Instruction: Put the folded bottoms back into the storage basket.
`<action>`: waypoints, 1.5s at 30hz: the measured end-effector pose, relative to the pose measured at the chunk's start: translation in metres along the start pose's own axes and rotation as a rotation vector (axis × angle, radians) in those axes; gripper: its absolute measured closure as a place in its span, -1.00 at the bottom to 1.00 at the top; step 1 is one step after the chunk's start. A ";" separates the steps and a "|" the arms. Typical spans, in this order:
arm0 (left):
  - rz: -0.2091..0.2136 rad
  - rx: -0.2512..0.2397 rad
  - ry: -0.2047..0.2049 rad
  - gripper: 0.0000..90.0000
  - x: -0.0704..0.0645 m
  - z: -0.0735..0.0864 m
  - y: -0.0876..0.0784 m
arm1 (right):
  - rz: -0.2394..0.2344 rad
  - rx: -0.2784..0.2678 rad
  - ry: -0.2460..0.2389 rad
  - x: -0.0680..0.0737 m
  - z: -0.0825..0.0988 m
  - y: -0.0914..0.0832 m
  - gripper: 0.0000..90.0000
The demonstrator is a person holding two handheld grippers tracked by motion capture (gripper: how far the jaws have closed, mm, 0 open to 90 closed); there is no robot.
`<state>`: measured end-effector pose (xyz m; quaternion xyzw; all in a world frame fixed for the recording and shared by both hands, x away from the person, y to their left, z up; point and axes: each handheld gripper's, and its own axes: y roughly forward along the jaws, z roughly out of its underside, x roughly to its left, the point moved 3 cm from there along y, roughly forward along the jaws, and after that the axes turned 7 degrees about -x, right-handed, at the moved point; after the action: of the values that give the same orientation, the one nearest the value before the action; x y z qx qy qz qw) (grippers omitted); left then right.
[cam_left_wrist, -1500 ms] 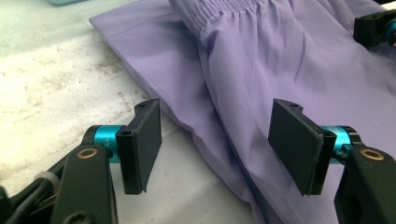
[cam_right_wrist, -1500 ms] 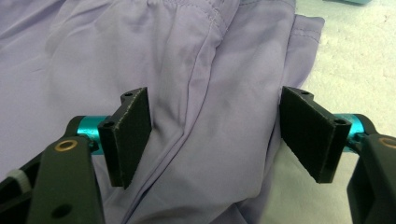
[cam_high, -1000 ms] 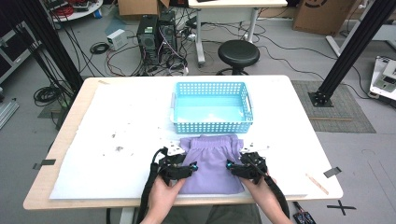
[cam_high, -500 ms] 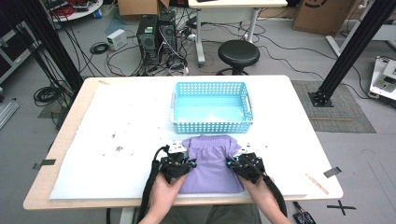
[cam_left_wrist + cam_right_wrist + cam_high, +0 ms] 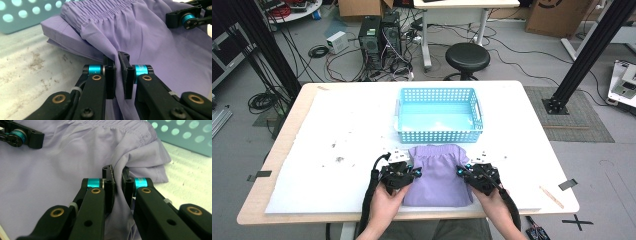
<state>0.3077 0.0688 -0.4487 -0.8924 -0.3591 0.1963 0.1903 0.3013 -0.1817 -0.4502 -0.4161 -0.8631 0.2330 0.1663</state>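
A folded purple garment (image 5: 438, 172) with a gathered elastic waistband lies on the white table cover near the front edge, waistband toward the basket. My left gripper (image 5: 412, 171) pinches the garment's left edge; the left gripper view has a fold of purple cloth (image 5: 117, 72) squeezed between the black jaws. My right gripper (image 5: 460, 171) grips the right edge, with cloth (image 5: 118, 187) caught between its jaws. Both sets of jaws have just been closing onto the fabric. Each gripper view also catches the other gripper's blue-ringed tip across the garment.
A light blue perforated basket (image 5: 439, 134) stands just behind the garment, empty-looking inside. Dark smudges (image 5: 337, 152) mark the white cover (image 5: 337, 125) to the left. A wooden stick (image 5: 551, 196) lies by the table's right front corner. A stool and computer towers stand beyond the table.
Both grippers moved inward over the garment's side edges, and their jaws went from spread to shut on the cloth. The garment's edges are bunched up at the jaws.
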 end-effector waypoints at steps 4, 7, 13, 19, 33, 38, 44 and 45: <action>0.014 -0.007 0.002 0.88 0.000 -0.003 -0.003 | -0.008 -0.025 0.001 -0.001 -0.003 -0.003 0.89; 0.021 -0.028 -0.003 0.88 -0.001 -0.007 -0.007 | -0.012 -0.048 0.003 -0.001 -0.005 -0.007 0.89; 0.040 -0.051 0.016 0.88 -0.006 -0.015 -0.014 | -0.018 -0.091 0.007 -0.001 -0.014 -0.016 0.90; 0.061 -0.075 0.025 0.88 -0.010 -0.029 -0.023 | -0.023 -0.125 0.005 -0.002 -0.025 -0.026 0.90; 0.079 -0.128 0.066 0.88 0.004 -0.085 -0.029 | -0.032 -0.199 -0.001 -0.017 -0.073 -0.030 0.90; 0.048 -0.120 0.097 0.88 0.019 -0.110 -0.022 | -0.014 -0.228 -0.011 -0.029 -0.100 -0.022 0.90; -0.004 -0.124 0.114 0.88 0.042 -0.140 -0.003 | 0.015 -0.244 -0.018 -0.043 -0.132 -0.005 0.90; -0.006 -0.120 0.113 0.88 0.046 -0.144 0.000 | 0.021 -0.248 -0.011 -0.047 -0.138 -0.001 0.90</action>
<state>0.4087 0.0732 -0.3363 -0.9107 -0.3617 0.1233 0.1571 0.3951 -0.1834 -0.3384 -0.4411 -0.8818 0.1285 0.1063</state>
